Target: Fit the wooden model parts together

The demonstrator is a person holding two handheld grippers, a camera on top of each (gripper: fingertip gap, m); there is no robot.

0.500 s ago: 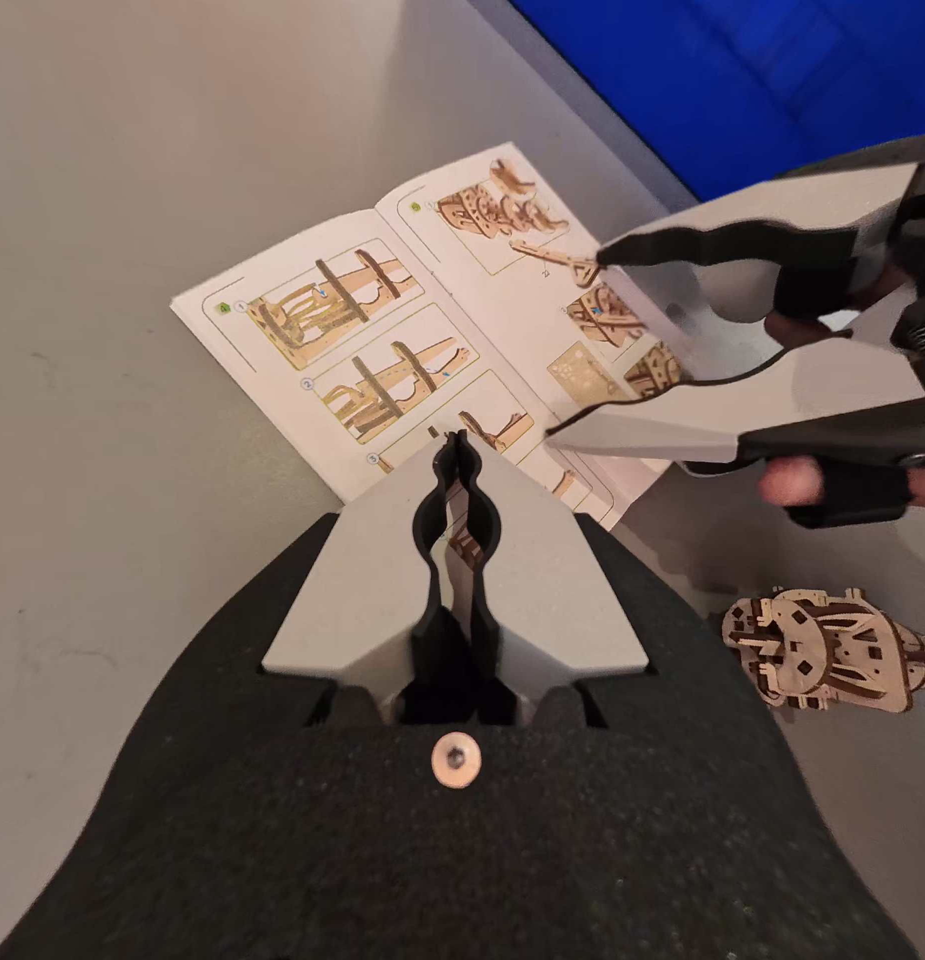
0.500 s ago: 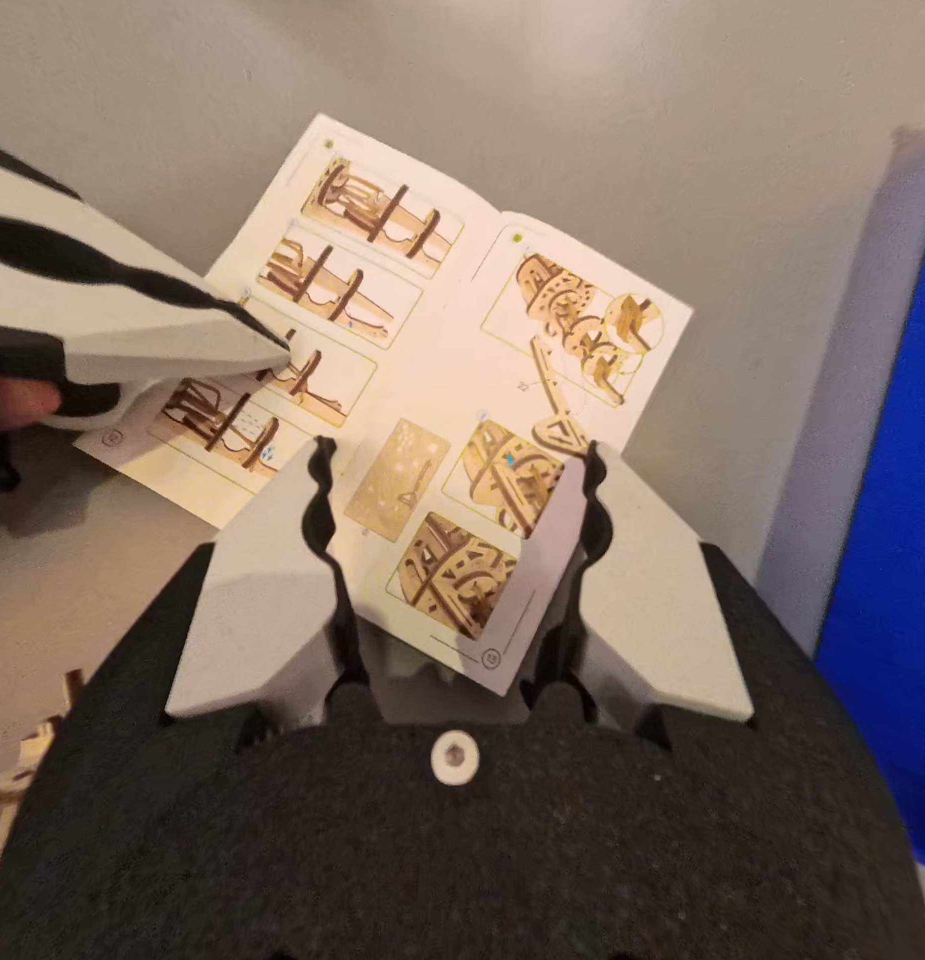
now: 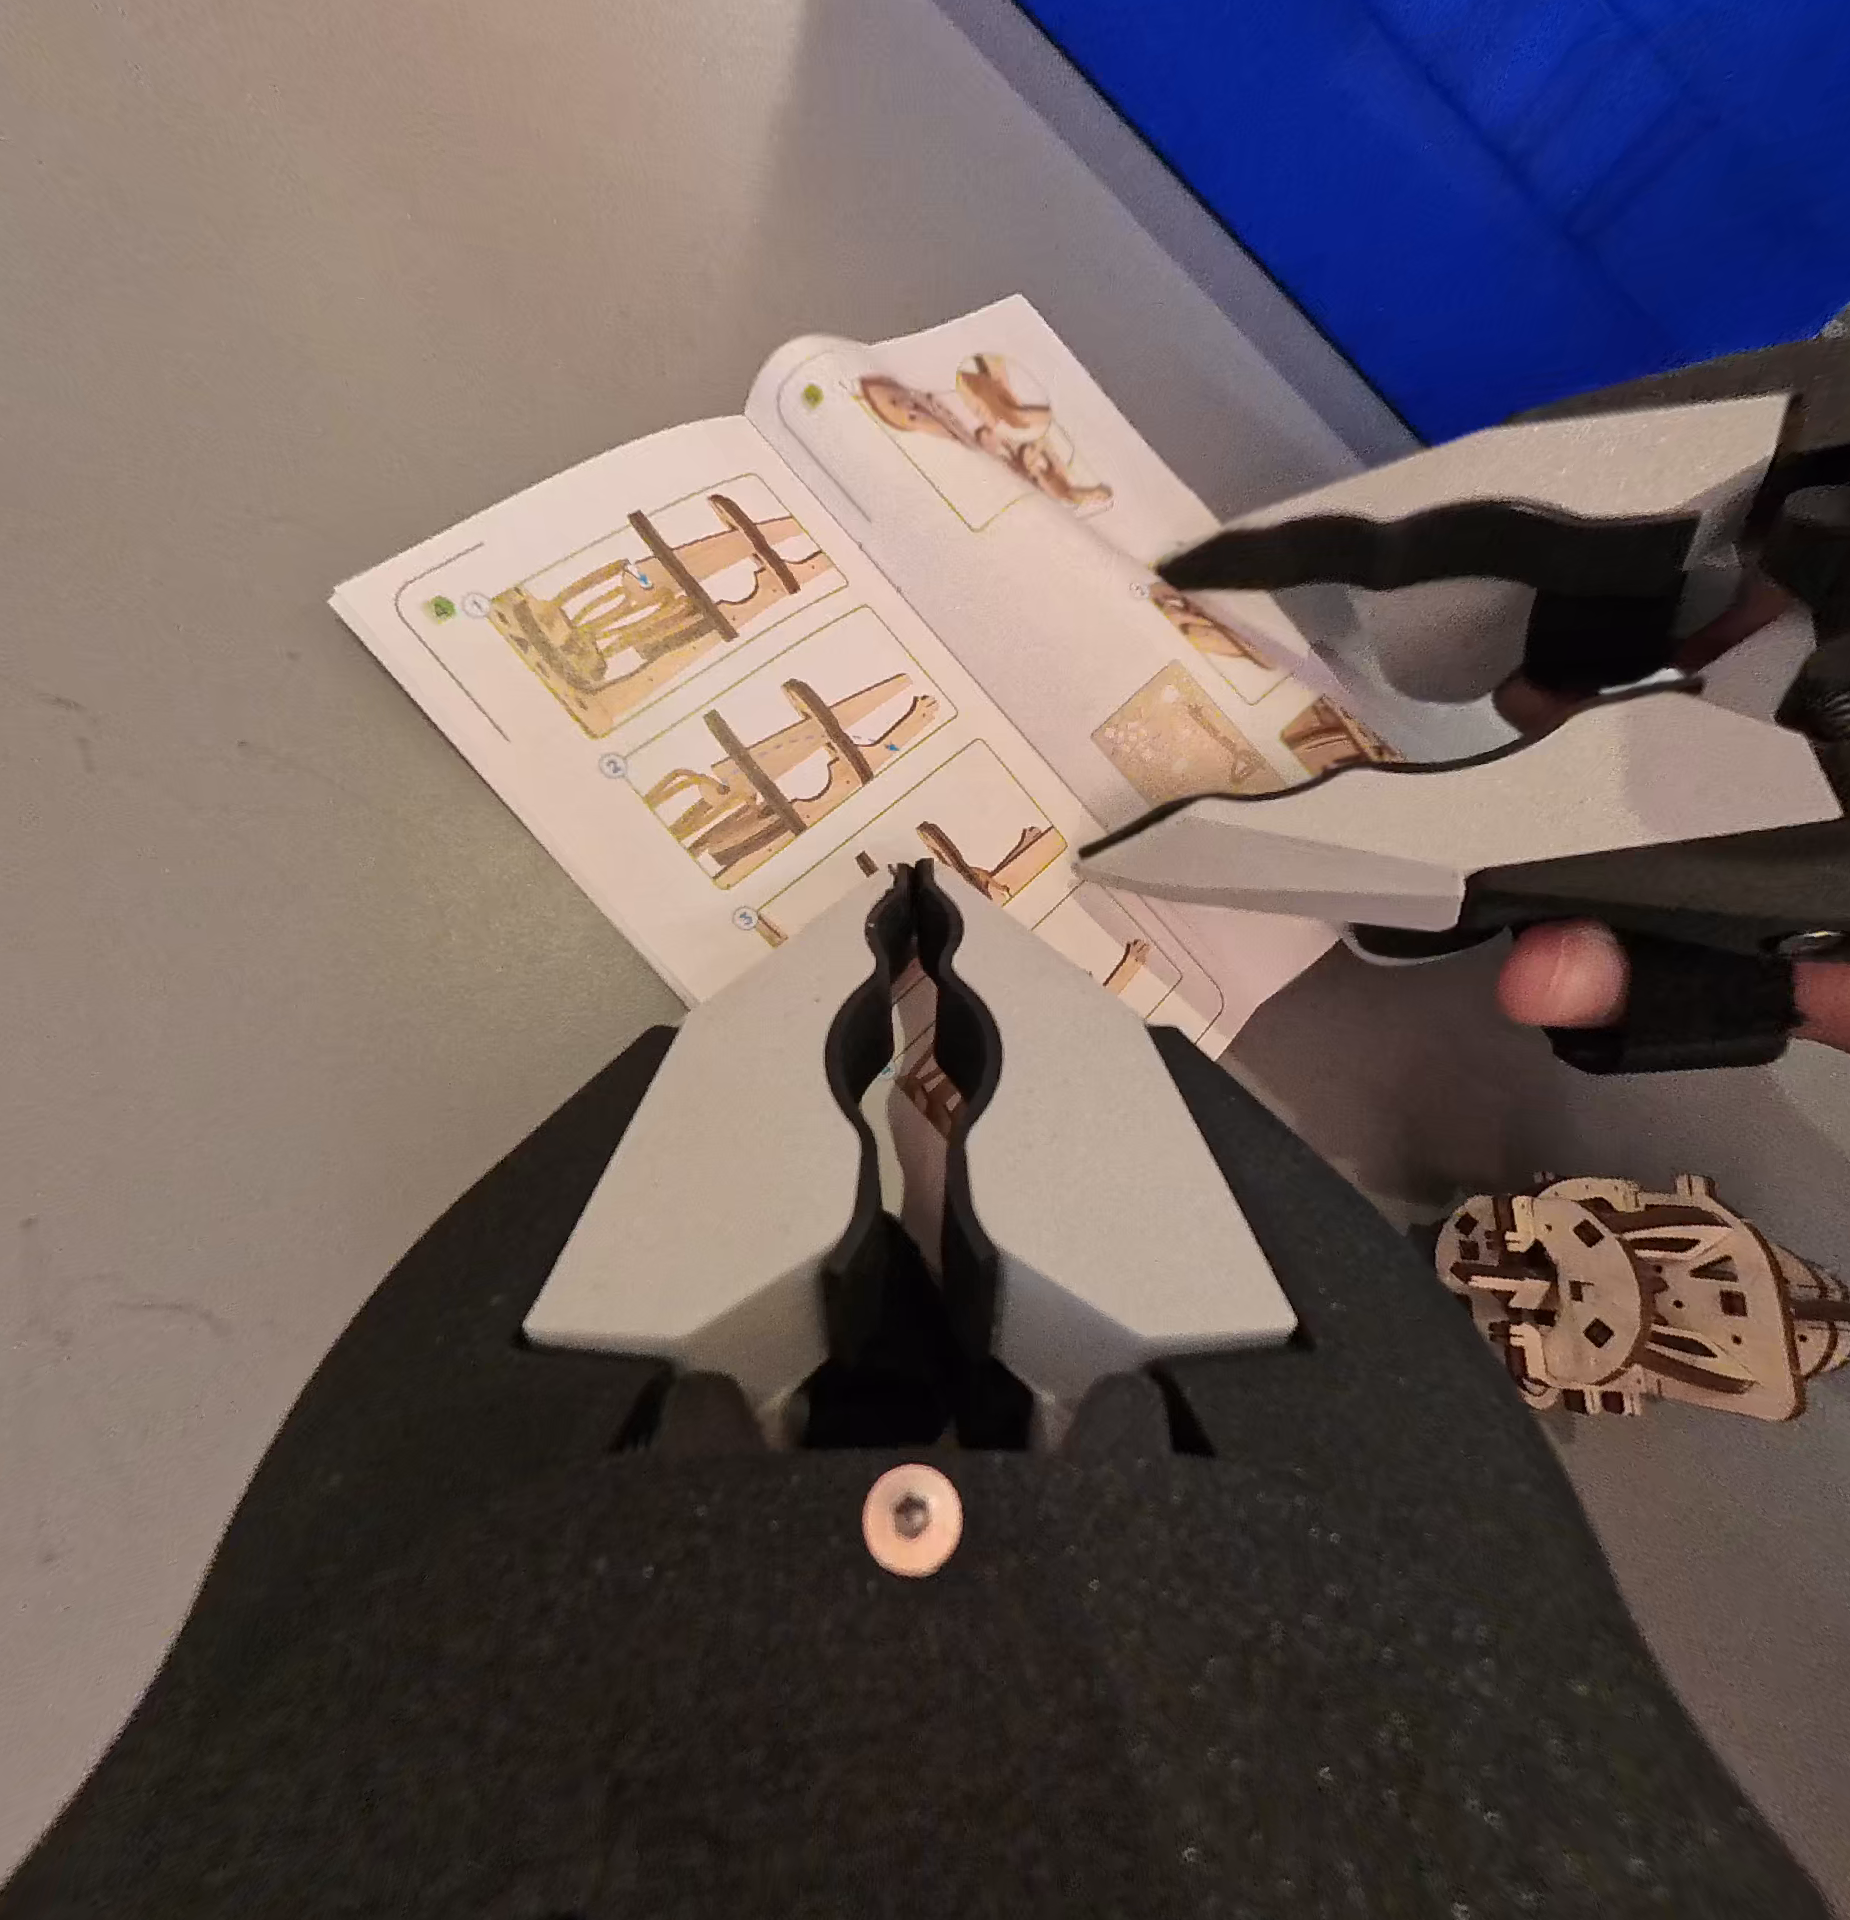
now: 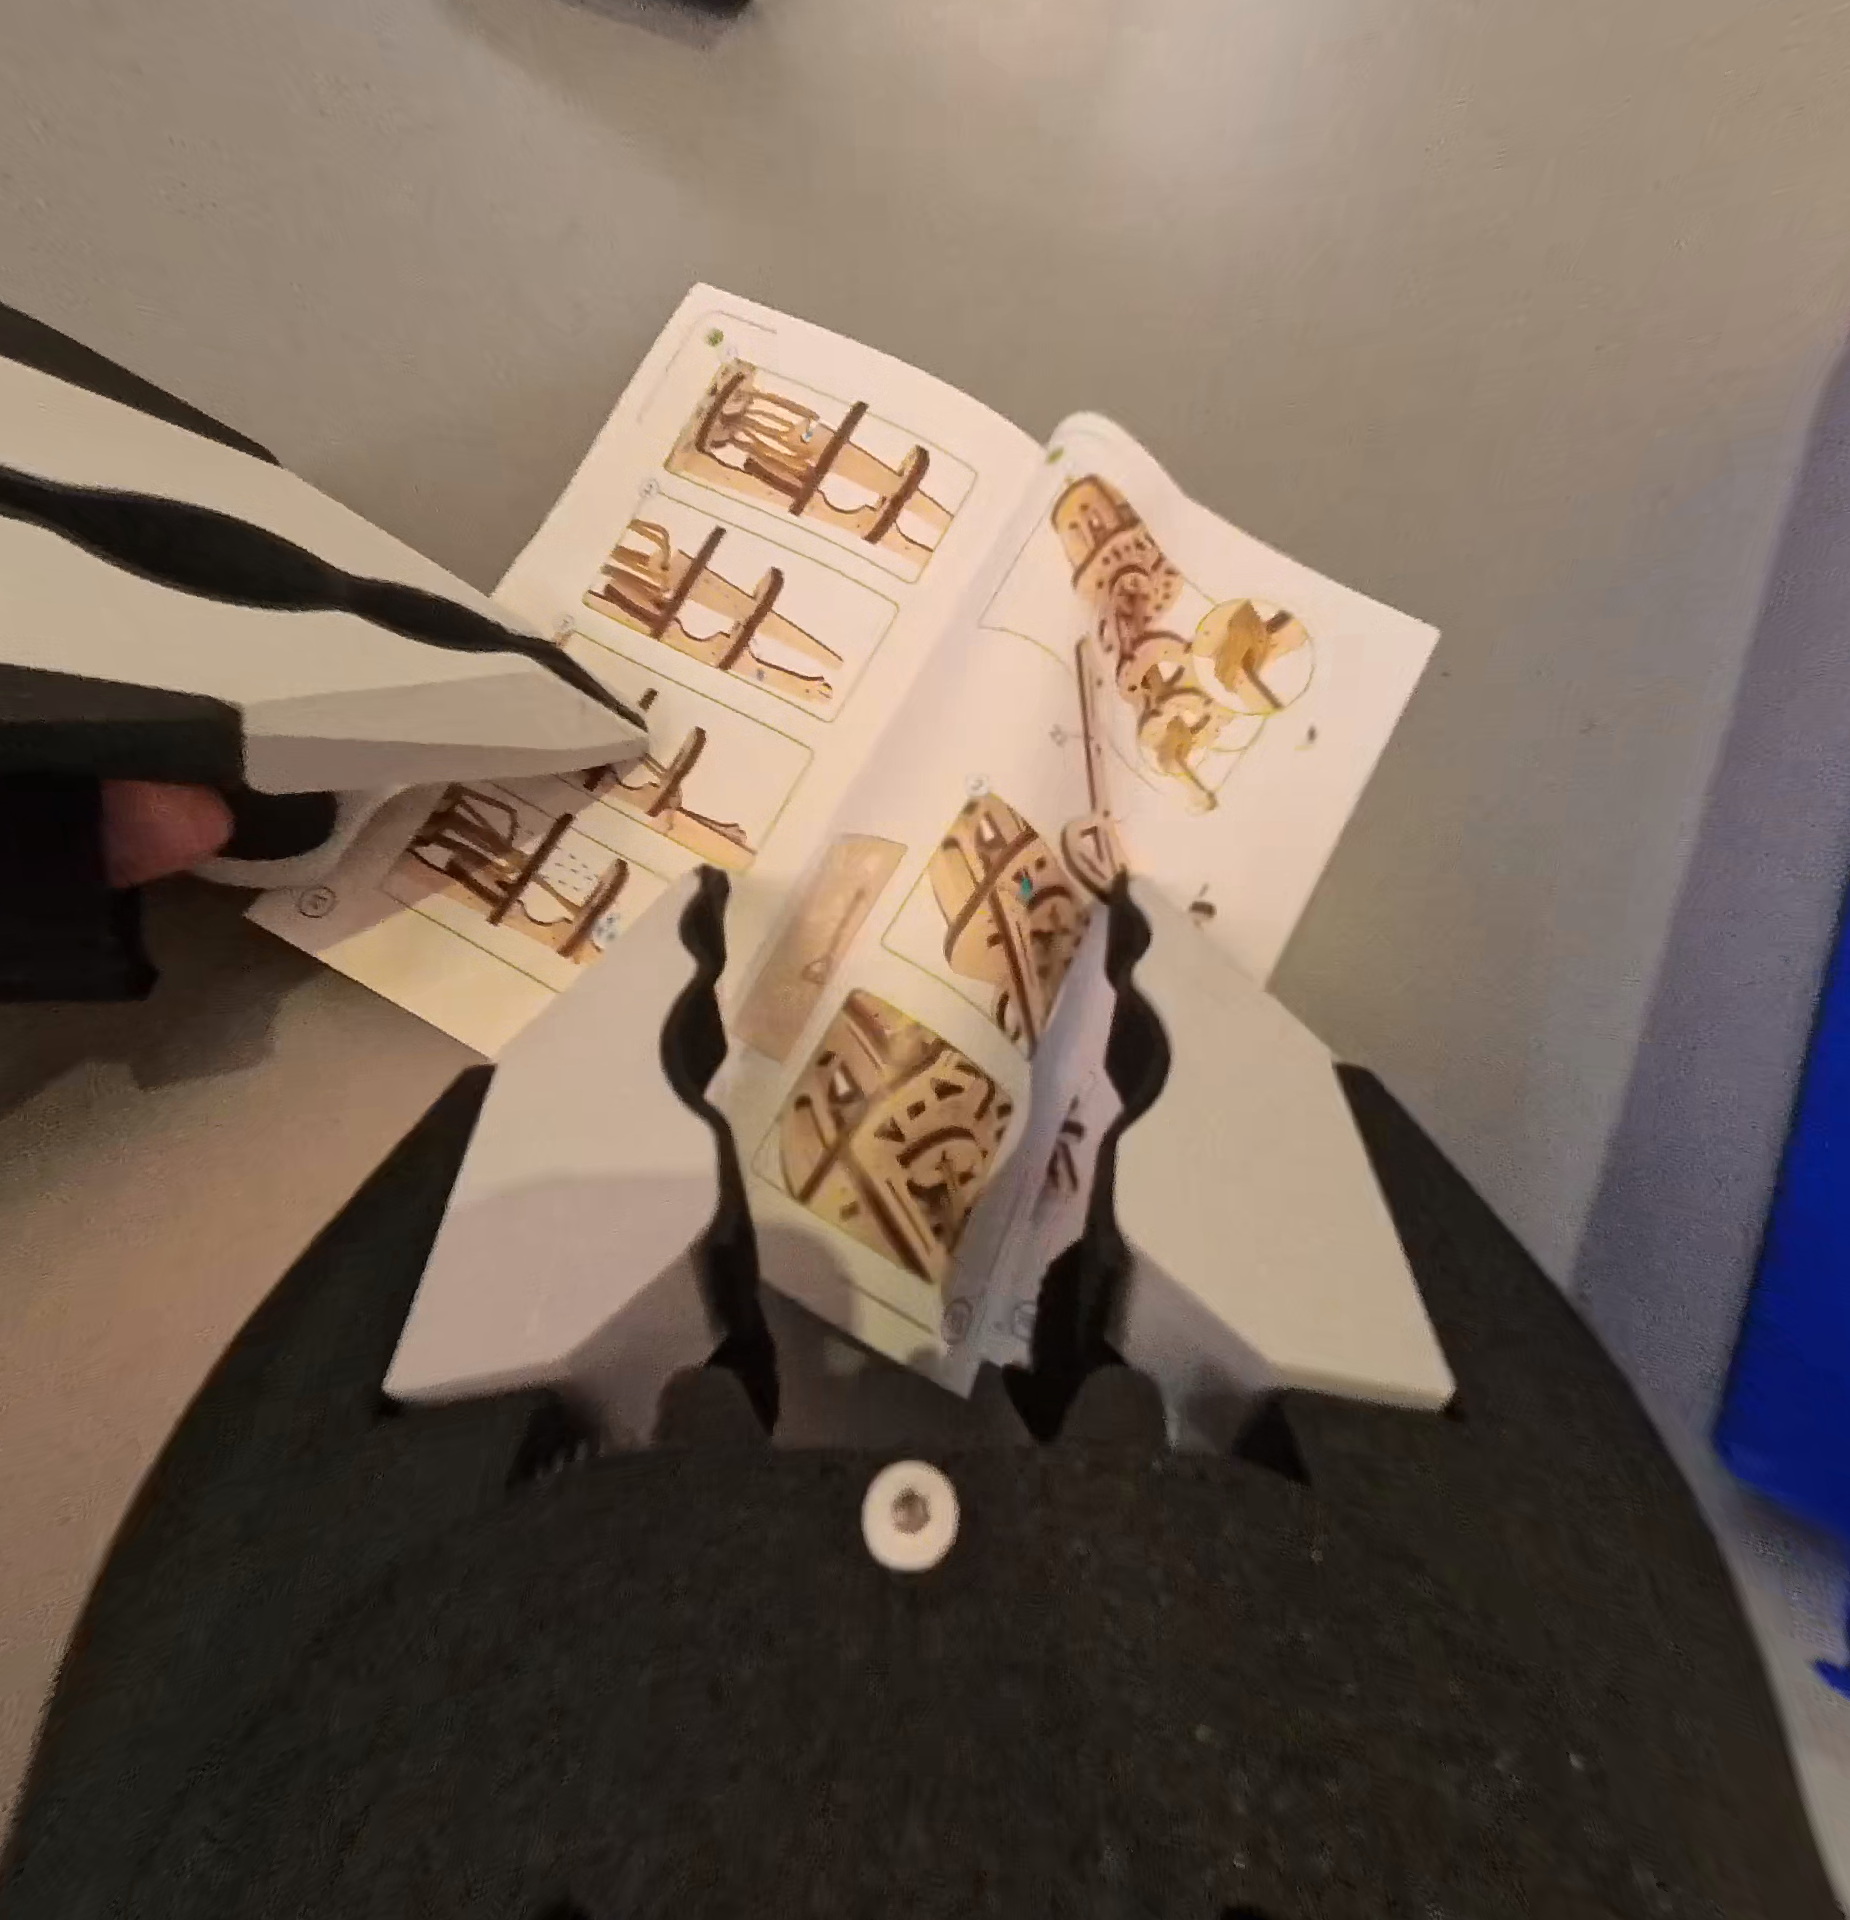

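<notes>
Left tongs (image 3: 913, 878) pinched together above the booklet (image 3: 692, 665); right tongs (image 4: 916, 894) gape around a lifted page on the bench (image 3: 225, 312).

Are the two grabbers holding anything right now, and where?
The left gripper is shut, over the instruction booklet, pinching nothing visible. The right gripper is open around a lifted page edge, not clamping it.

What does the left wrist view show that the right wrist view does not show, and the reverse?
Only the left wrist view shows the assembled wooden model lying on the grey table beside the booklet. Only the right wrist view shows the lifted page curling up against the inner side of one finger of the open right gripper. Both show the open instruction booklet, the shut left gripper and the blue surface.
</notes>
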